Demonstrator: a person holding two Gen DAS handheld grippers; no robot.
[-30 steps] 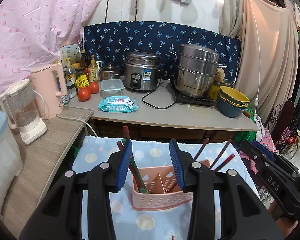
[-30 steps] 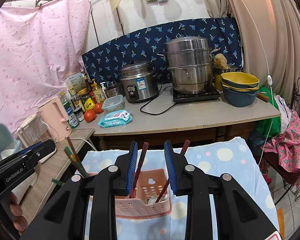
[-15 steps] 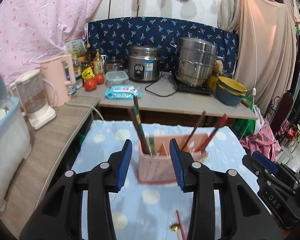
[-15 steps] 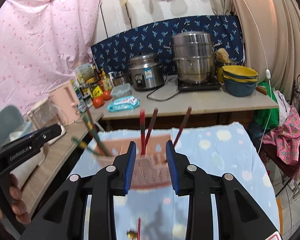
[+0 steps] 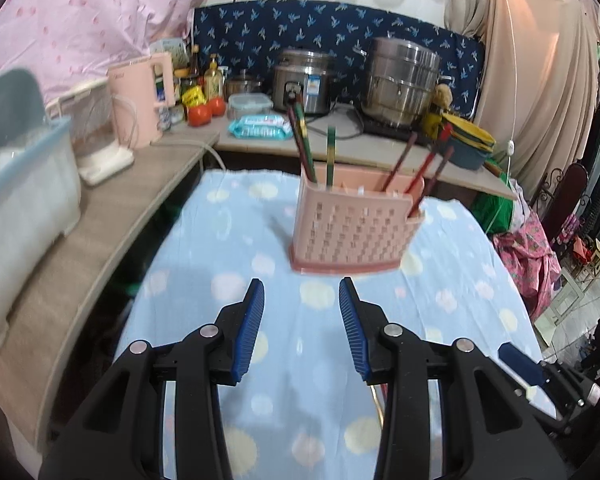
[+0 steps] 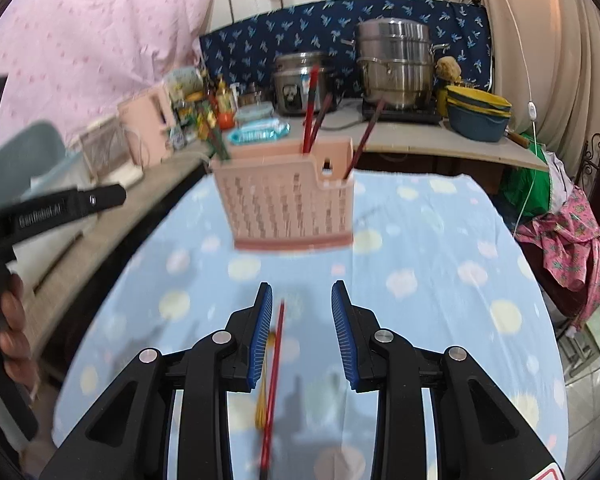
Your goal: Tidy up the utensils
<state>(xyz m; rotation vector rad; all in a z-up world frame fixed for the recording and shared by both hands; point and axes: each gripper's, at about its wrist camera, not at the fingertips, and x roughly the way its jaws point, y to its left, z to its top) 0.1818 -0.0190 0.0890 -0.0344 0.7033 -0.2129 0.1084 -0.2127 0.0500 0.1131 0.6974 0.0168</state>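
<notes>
Caddy (image 5: 356, 224): pink, slotted, upright on the spotted blue cloth (image 5: 220, 264), ahead of both grippers and apart from them. Green-banded chopsticks (image 5: 304, 140) stand in its left compartment, red-brown ones (image 5: 420, 164) lean in its right.

Left gripper (image 5: 301, 322): jaws spread, nothing between them, poised above bare cloth short of the caddy.

Right gripper (image 6: 301, 326): jaws likewise released and empty. A loose red chopstick (image 6: 274, 376) lies flat on the cloth beneath it, running close by the left pad (image 6: 260, 332); something yellowish (image 6: 262, 412) lies beside the stick, too blurred to identify.

Step in hand, by my judgement: collection of the last loose pieces from the cloth, the caddy being already largely stocked. The next move calls for the right gripper to drop lower, shift so the stick sits between its jaws, close on it near the middle and carry it to the right compartment with the other red ones. Being thin and flat on soft cloth, the stick may roll or snag fabric.

Change from a second ago: both grippers were then at the caddy, jaws straddling it; they have since drawn back and tilted downward, bringing the loose stick into view. The caddy appears unmoved.
</notes>
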